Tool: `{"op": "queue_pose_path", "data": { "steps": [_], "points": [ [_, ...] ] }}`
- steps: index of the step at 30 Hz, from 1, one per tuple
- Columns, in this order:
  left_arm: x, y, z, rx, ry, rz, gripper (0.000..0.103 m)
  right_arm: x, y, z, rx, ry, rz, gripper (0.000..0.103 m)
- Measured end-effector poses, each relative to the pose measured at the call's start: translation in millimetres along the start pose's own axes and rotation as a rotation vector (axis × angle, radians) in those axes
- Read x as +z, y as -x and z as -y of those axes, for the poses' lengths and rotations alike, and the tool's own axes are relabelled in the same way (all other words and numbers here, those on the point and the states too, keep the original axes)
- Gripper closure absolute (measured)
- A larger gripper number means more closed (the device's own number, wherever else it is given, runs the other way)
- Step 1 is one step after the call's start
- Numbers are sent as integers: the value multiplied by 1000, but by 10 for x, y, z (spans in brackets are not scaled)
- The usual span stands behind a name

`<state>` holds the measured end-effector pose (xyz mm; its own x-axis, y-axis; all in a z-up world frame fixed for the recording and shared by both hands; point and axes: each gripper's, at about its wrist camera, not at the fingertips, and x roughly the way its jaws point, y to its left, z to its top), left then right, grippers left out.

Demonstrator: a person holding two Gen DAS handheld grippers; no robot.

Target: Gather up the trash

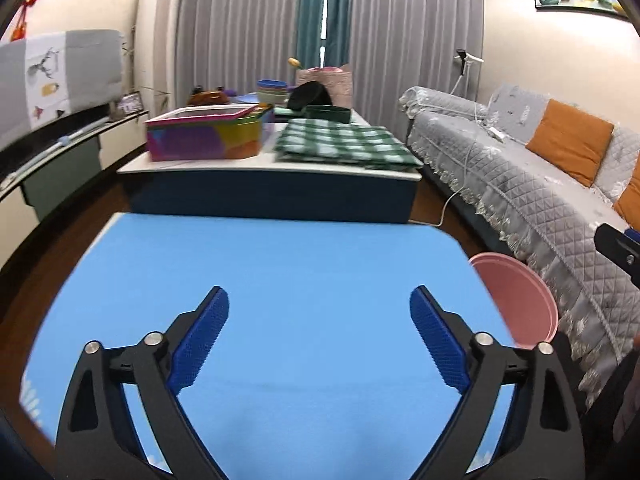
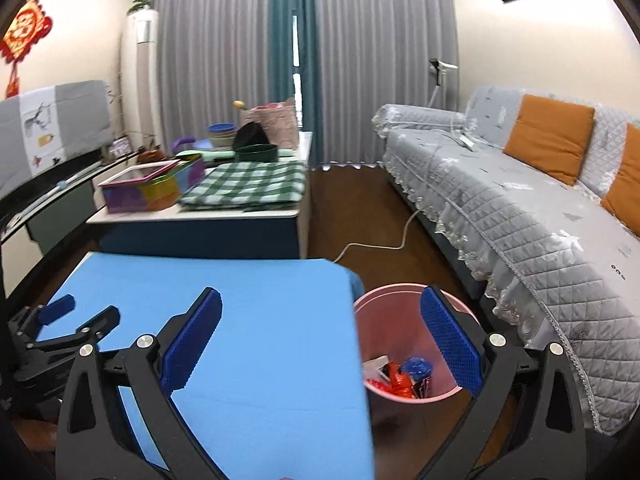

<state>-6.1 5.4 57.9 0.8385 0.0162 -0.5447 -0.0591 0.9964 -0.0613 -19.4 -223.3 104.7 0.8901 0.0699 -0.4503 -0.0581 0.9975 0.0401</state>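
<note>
the trash (image 2: 404, 378) is seen lying in the pink bin (image 2: 400, 292), which stands on the floor just beside the right edge of the blue worktop (image 2: 240, 300). red and blue wrappers and a white scrap can be made out in it. no trash is seen on the blue worktop in either view, so the job is judged to be nearly done or done.

the left gripper (image 1: 319, 334) is held over the worktop. its jaws are spread wide and nothing is held or touched by them. the right gripper (image 2: 320, 336) is held over the worktop's right edge and the bin. its jaws are spread wide too, and nothing is held in them.

for the next move, a look around for more trash is called for. if none is found, the grippers can be put down.
</note>
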Motion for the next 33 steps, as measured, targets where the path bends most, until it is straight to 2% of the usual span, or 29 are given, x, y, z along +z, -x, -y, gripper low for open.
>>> {"op": "queue_pose_path", "data": {
  "steps": [5, 7, 11, 17, 33],
  "points": [
    [-133, 163, -63, -26, 2, -47, 12, -250, 89, -145, -11, 20, -28, 5],
    [-188, 222, -12, -40, -11, -39, 12, -366, 92, -168, -19, 13, -53, 5],
    [-353, 287, 19, -37, 24, -7, 12, -463, 37, -185, -35, 8, -86, 5],
    [-442, 75, 166, -58, 1, -47, 12, -591, -41, -164, -67, 30, -118, 5],
    [-510, 36, 177, -35, 10, -42, 8, -626, -178, -125, -75, 6, -147, 5]
  ]
}}
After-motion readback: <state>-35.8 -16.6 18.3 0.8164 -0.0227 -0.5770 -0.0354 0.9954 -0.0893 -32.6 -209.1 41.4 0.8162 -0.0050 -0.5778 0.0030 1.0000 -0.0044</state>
